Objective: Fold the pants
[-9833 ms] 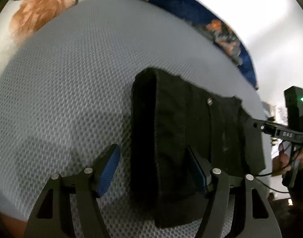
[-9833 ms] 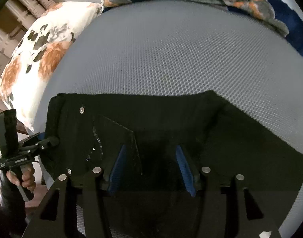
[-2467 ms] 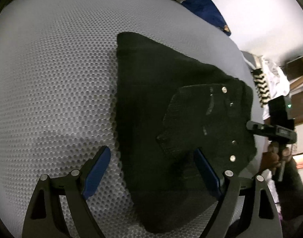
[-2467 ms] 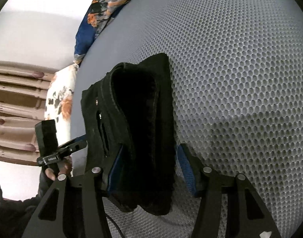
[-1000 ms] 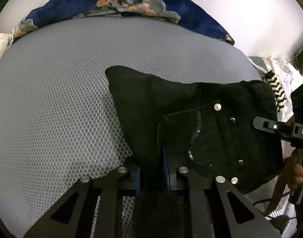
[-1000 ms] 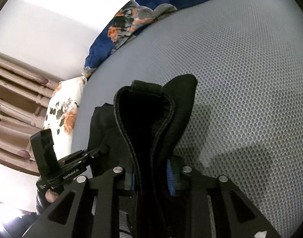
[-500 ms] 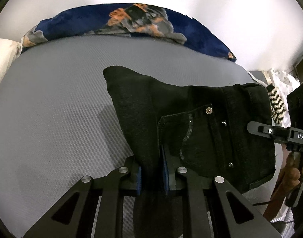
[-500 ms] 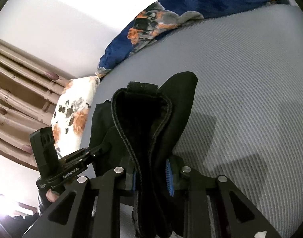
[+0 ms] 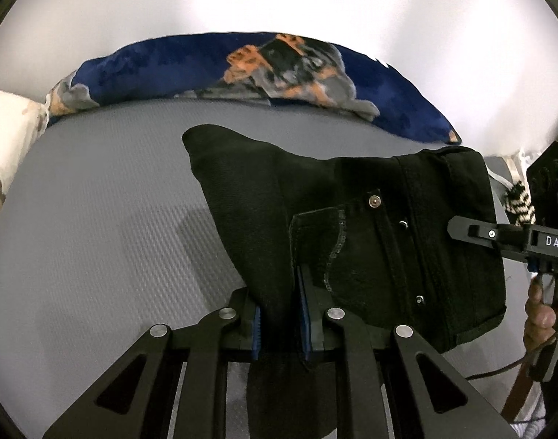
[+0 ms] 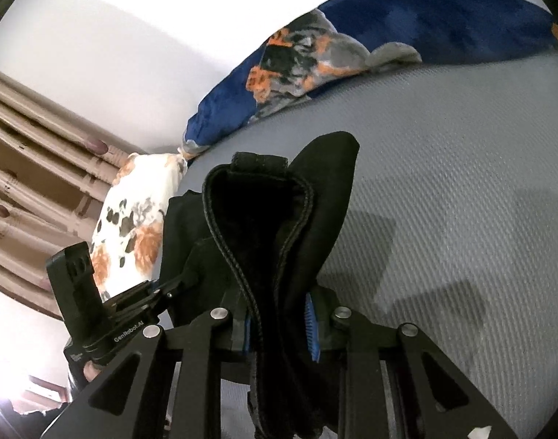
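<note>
While both grippers pinch the pants (image 9: 352,226), the bundle hangs lifted off the bed (image 9: 96,256), its shadow lying on the grey cover below it.

Left gripper (image 9: 281,314): blue pads pressed onto a thick fold of black cloth, bottom centre of the left view. From there the pants run up and to the right of the frame, pocket, rivets and waistband side toward the right edge. The pointed corner sticks up toward upper centre.

Right gripper (image 10: 279,323): pads clamped on the stitched, doubled edge, bottom centre of the right view. The cloth rises straight up the frame from the jaws; a rounded flap sits just right of it.

Long axis of the bundle: roughly from one gripper to the other, so across the left view. The right gripper shows at that view's right edge, the left one at lower left of the right view. Each holds one end; neither looks nearer to the middle.

Judgement: next move likely carries the held edge forward over the bed toward the blanket (image 9: 242,69) side, then lays it down. Risk: the loose corner flopping under.

Pillow (image 10: 132,226) at left of the right view, well apart. No containers visible.
</note>
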Demonstrator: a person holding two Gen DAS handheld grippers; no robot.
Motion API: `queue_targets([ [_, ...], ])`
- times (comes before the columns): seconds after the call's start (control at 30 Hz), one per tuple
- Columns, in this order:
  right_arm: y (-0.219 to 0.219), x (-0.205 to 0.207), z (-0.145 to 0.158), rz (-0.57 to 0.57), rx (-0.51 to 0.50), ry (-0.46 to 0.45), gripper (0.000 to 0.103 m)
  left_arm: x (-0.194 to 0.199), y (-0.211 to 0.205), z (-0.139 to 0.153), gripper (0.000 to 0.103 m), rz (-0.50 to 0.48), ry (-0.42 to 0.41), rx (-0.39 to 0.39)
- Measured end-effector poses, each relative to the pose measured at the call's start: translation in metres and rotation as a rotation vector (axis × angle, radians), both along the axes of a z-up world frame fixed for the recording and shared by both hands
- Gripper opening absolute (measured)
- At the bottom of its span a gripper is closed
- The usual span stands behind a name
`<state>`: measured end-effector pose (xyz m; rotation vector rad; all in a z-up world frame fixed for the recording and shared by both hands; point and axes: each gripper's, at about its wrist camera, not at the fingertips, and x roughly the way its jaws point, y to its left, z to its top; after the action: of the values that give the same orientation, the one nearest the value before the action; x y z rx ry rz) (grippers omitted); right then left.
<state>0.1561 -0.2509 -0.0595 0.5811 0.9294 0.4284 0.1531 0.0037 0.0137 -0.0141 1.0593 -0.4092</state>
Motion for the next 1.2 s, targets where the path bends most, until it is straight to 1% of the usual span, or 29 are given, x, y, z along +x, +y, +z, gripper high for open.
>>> queue_targets([
  [0.17,-0.001,0.033,0.003,-0.013,-0.014,-0.002,0.022,0.033,-0.003,-0.003,0.017,0.006,-0.014,0.011],
  [0.3,0.001,0.051,0.004,-0.024,-0.047,-0.018,0.022,0.054,-0.003,-0.009,0.017,0.011,-0.030,0.020],
  [0.37,0.001,0.058,0.000,-0.042,-0.082,-0.018,0.021,0.063,-0.003,-0.015,0.017,0.014,-0.035,0.020],
  [0.43,0.001,0.065,-0.009,-0.072,-0.143,0.002,0.022,0.071,-0.003,-0.023,0.017,0.019,-0.028,0.028],
  [0.47,0.002,0.068,-0.016,-0.088,-0.202,0.021,0.024,0.075,-0.002,-0.031,0.018,0.015,-0.019,0.033],
  [0.53,0.006,0.072,-0.029,-0.114,-0.307,0.064,0.029,0.079,-0.003,-0.046,0.021,0.019,-0.004,0.067],
  [0.57,0.009,0.072,-0.037,-0.119,-0.392,0.074,0.035,0.079,-0.002,-0.055,0.026,0.025,0.005,0.093],
  [0.6,0.010,0.070,-0.041,-0.119,-0.423,0.070,0.038,0.079,0.000,-0.063,0.033,0.034,0.012,0.113],
  [0.63,0.012,0.066,-0.046,-0.121,-0.465,0.059,0.043,0.077,0.003,-0.072,0.035,0.038,0.023,0.112],
  [0.67,0.013,0.063,-0.047,-0.120,-0.481,0.057,0.046,0.075,0.005,-0.076,0.039,0.045,0.021,0.108],
  [0.7,0.013,0.059,-0.049,-0.119,-0.495,0.057,0.047,0.071,0.008,-0.079,0.043,0.051,0.015,0.098],
  [0.73,0.012,0.056,-0.051,-0.118,-0.497,0.057,0.047,0.069,0.010,-0.081,0.044,0.055,0.012,0.096],
  [0.77,0.011,0.051,-0.052,-0.120,-0.495,0.059,0.047,0.065,0.011,-0.082,0.046,0.055,0.006,0.089],
  [0.87,0.006,0.038,-0.054,-0.135,-0.478,0.065,0.048,0.057,0.017,-0.083,0.058,0.086,0.002,0.093],
  [0.9,0.006,0.034,-0.054,-0.142,-0.473,0.064,0.048,0.054,0.019,-0.083,0.060,0.095,0.004,0.091],
  [1.0,0.006,0.017,-0.052,-0.162,-0.472,0.053,0.050,0.045,0.024,-0.083,0.064,0.120,0.020,0.097],
  [1.1,0.009,0.002,-0.043,-0.181,-0.486,0.033,0.057,0.032,0.028,-0.078,0.064,0.139,0.045,0.110],
  [1.13,0.009,-0.004,-0.040,-0.188,-0.488,0.027,0.059,0.027,0.029,-0.075,0.064,0.145,0.046,0.121],
  [1.17,0.009,-0.013,-0.036,-0.199,-0.493,0.017,0.062,0.022,0.030,-0.070,0.064,0.143,0.076,0.140],
  [1.2,0.008,-0.020,-0.033,-0.207,-0.498,0.012,0.063,0.017,0.030,-0.066,0.065,0.145,0.067,0.157],
])
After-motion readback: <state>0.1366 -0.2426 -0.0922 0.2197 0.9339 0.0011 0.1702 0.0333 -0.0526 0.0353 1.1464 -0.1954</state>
